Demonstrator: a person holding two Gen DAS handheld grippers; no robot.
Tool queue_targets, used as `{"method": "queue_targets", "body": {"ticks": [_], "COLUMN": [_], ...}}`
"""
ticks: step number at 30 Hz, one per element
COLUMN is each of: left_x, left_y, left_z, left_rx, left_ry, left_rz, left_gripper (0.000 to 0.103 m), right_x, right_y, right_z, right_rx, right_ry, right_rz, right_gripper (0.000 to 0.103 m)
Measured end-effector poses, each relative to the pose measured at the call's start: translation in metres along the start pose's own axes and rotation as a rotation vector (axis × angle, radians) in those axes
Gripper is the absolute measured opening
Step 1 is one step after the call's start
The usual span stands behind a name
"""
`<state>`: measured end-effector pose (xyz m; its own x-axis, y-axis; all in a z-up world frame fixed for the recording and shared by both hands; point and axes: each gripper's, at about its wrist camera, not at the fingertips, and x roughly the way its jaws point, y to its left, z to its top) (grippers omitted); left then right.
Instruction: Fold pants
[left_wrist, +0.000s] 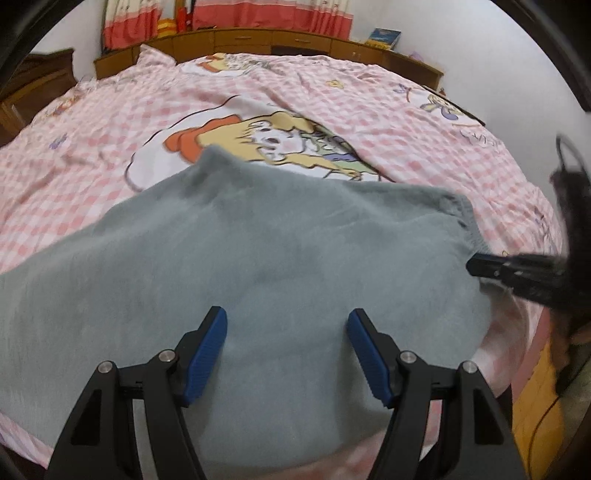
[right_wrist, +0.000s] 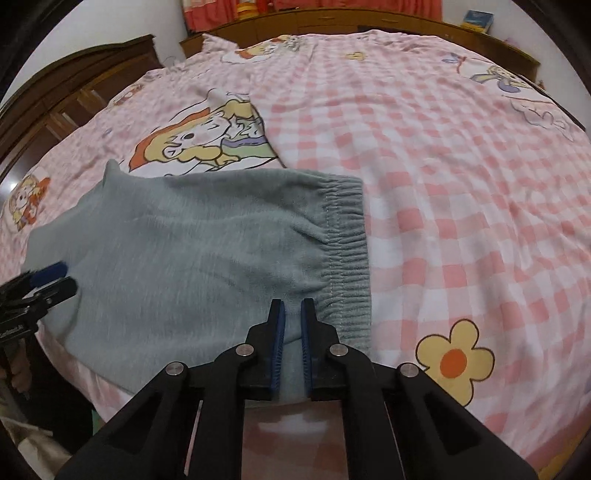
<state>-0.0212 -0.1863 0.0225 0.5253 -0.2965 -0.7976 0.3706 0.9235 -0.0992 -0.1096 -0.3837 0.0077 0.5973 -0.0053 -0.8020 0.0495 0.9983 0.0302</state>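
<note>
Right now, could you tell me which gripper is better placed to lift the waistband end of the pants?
The right gripper: it is nearly shut, pinching the grey pants beside the waistband. The left gripper hovers open over mid-fabric.

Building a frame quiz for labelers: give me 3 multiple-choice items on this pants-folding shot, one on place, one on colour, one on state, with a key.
1. Where do the pants lie?
A. on a pink checked bedspread
B. on a wooden floor
C. hung over a chair

2. What colour are the pants?
A. red
B. grey-green
C. black

3. How does the left gripper stand?
A. shut on the waistband
B. open above the cloth
C. shut on a hanger

Key:
1 A, the checked spread shows on all sides of the pants.
2 B, the fleece is grey-green in both views.
3 B, its blue pads stand wide apart with bare cloth showing between them; it is the right gripper whose jaws are nearly closed beside the waistband.
</note>
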Motion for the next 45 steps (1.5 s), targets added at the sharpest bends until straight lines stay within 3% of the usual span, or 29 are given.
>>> {"method": "queue_targets", "body": {"ticks": [5, 9, 17, 26, 31, 36, 45], "left_x": [-0.015, -0.034, -0.075, -0.122, -0.139, -0.139, -0.111], "left_y": [0.037, 0.07, 0.155, 0.241, 0.291, 0.328, 0.363], "left_z": [-0.012, -0.021, -0.046, -0.067, -0.076, -0.076, -0.081], "left_rx": [-0.076, -0.142, -0.289, -0.398, -0.45, -0.479, -0.471], "left_ry": [0.0, -0.023, -0.09, -0.19, -0.263, -0.302, -0.236], "left_rz": [0.041, 0.073, 0.207, 0.289, 0.238, 0.161, 0.081], "left_gripper": [0.072, 0.072, 0.072, 0.072, 0.072, 0.071, 0.071], "right_x": [-0.015, -0.032, -0.039, 0.002, 0.024, 0.045, 0.057], "right_y": [0.017, 0.038, 0.118, 0.225, 0.269, 0.283, 0.274], "right_z": [0.003, 0.002, 0.006, 0.003, -0.01, -0.021, -0.024], "right_rx": [0.034, 0.028, -0.009, -0.104, -0.196, -0.224, -0.157], "right_ry": [-0.007, -0.04, -0.04, 0.069, 0.134, 0.172, 0.163], "right_rz": [-0.071, -0.058, 0.067, 0.214, 0.209, 0.16, 0.201], "right_gripper": [0.011, 0.014, 0.02, 0.02, 0.02, 0.022, 0.025]}}
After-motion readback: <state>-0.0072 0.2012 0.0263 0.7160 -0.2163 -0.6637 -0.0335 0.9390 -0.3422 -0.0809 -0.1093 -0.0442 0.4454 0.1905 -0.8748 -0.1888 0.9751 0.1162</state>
